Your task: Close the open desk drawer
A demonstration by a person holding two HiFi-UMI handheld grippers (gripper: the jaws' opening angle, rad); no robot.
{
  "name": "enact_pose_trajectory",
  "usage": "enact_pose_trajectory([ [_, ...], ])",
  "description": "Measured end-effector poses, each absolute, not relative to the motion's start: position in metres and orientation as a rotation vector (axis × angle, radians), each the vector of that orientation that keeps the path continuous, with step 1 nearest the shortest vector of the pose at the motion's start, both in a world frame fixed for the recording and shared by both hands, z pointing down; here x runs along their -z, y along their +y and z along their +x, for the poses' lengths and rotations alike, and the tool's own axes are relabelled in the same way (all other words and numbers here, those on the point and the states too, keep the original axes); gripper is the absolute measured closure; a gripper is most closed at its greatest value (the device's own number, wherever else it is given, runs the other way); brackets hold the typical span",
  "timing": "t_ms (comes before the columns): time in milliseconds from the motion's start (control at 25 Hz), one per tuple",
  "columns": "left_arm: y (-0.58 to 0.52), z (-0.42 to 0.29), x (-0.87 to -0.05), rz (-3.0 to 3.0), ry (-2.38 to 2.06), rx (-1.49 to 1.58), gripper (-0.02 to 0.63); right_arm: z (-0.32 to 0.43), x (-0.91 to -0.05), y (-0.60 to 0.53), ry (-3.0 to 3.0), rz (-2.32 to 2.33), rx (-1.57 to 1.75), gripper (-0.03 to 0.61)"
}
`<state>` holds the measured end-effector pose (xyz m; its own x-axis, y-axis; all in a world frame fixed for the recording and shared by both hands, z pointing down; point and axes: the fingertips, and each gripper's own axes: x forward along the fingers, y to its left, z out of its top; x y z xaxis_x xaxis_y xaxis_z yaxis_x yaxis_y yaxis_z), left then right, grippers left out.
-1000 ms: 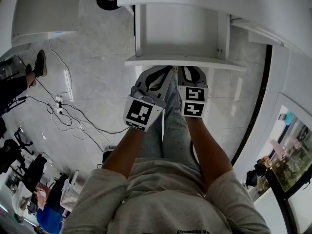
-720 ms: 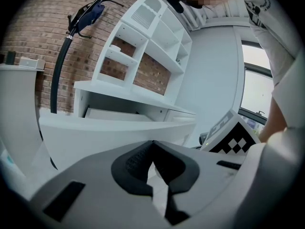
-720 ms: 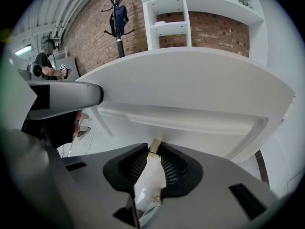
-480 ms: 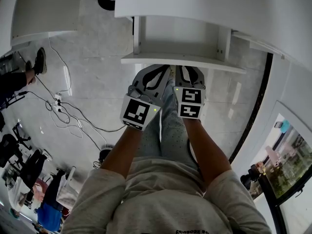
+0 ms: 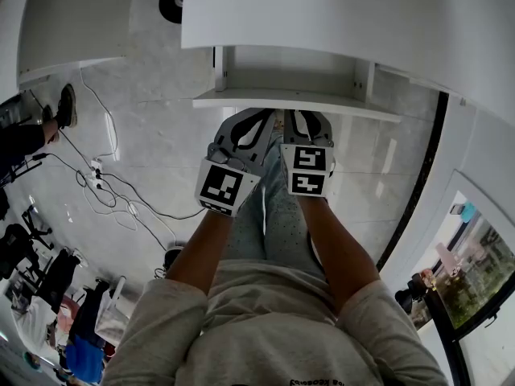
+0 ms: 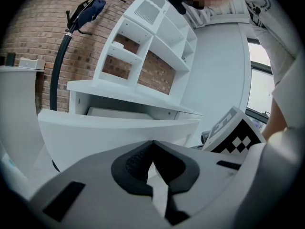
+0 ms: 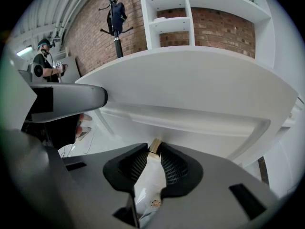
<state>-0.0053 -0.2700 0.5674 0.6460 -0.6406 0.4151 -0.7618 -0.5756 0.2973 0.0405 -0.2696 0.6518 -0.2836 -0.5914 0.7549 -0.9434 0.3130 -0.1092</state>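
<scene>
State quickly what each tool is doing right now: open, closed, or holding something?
Left tool: closed, holding nothing.
Right tool: closed, nothing clearly held.

Smooth matt white drawer (image 5: 265,98), glossy pale tiled floor (image 5: 153,127), rough red brick wall (image 7: 219,30)

The left forearm (image 5: 199,252) and the right forearm (image 5: 339,248) are bare below pushed-up sleeves (image 5: 153,316) and reach forward close together, converging toward the hands. The left gripper (image 5: 259,117) and right gripper (image 5: 304,116) sit side by side and almost touching, jaws pointing away from the body, each marker cube (image 5: 225,187) facing up. The left gripper's jaws meet at their tips with nothing between them, and the right gripper's jaws are drawn in to a thin slit
</scene>
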Motion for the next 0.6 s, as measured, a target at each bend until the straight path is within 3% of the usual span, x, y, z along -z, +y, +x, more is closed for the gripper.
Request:
enact_pose_trajectory([
  [600,-0.313,-0.001,-0.566,2.400,-1.131,-0.355,0.595,0.044,-0.651,-0.312,-1.992,1.341,-0.743,0.476],
])
